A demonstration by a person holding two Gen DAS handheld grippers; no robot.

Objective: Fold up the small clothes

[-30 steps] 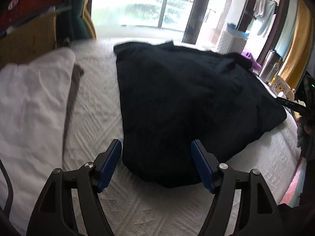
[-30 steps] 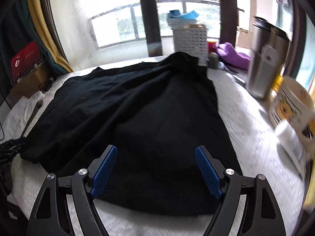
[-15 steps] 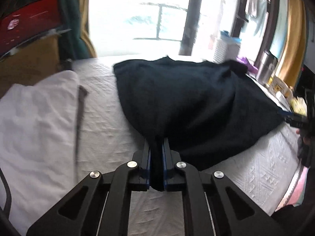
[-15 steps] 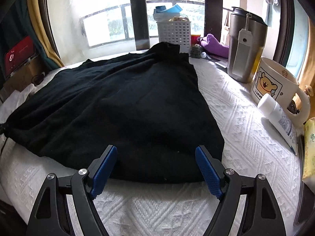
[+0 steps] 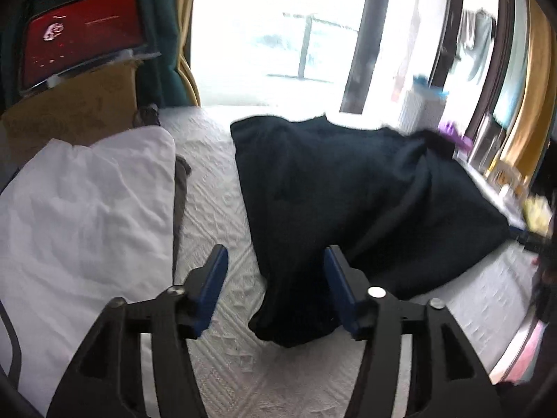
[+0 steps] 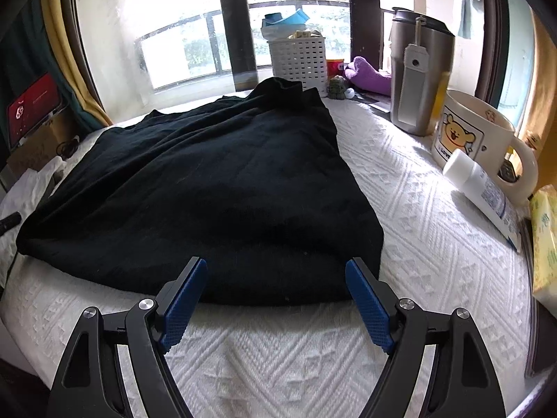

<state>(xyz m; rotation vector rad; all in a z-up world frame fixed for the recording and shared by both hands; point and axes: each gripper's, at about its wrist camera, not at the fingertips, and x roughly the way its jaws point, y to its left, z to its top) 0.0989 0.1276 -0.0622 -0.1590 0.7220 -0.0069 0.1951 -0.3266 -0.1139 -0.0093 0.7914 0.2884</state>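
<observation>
Left claw (image 5: 275, 291) spread wide, bunched corner of the black garment (image 5: 348, 188) lying loose between the fingers, not pinched. Right claw (image 6: 276, 296) also spread, hovering just short of the near hem. Garment sprawled rumpled across the white bed cover (image 6: 417, 209); no clean fold visible, most work ahead. Mug (image 6: 477, 139), tube (image 6: 484, 191) and steel tumbler (image 6: 417, 73) crowding the right edge; white cloth (image 5: 83, 202) left.

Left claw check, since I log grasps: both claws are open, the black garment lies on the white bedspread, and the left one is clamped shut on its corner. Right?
Not quite. The left wrist view shows the left claw open, with the black garment corner lying loose between its fingers. The rest holds.
</observation>
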